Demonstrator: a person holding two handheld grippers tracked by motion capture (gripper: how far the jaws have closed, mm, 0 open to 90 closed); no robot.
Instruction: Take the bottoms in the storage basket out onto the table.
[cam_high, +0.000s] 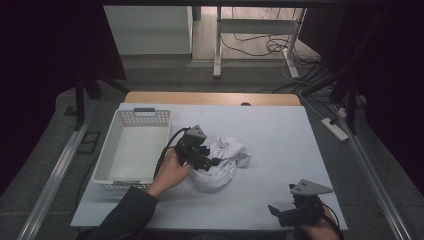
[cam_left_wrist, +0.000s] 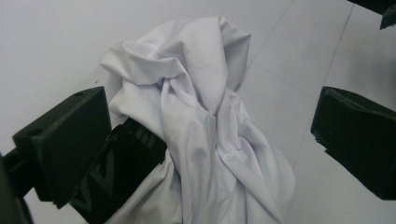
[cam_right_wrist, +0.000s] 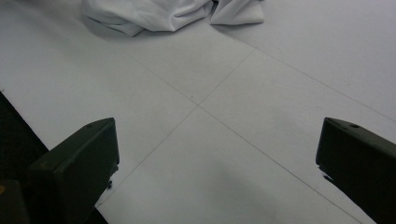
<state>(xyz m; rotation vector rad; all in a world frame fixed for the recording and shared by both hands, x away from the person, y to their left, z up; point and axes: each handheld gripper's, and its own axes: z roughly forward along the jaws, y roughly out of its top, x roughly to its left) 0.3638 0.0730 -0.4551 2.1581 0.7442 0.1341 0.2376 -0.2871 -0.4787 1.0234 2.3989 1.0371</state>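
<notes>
A crumpled white cloth (cam_high: 226, 159) lies in a heap near the middle of the white table (cam_high: 280, 130). My left gripper (cam_high: 211, 161), held in a hand, sits at the cloth's left edge. In the left gripper view the gripper (cam_left_wrist: 210, 121) is open, jaws wide apart, with the cloth (cam_left_wrist: 196, 93) bunched between them and touching the left one. A dark patch (cam_left_wrist: 121, 172) shows under the cloth's edge; what it is I cannot tell. My right gripper (cam_high: 281, 212) rests at the table's near right, open (cam_right_wrist: 217, 135) over bare table, and the cloth (cam_right_wrist: 159, 14) lies well ahead of it.
An empty white plastic basket (cam_high: 145, 112) stands on the table's left side, right beside the left hand. Beyond the table's far wooden edge (cam_high: 210, 97) are a desk frame and cables on the floor. Metal rails run along both sides.
</notes>
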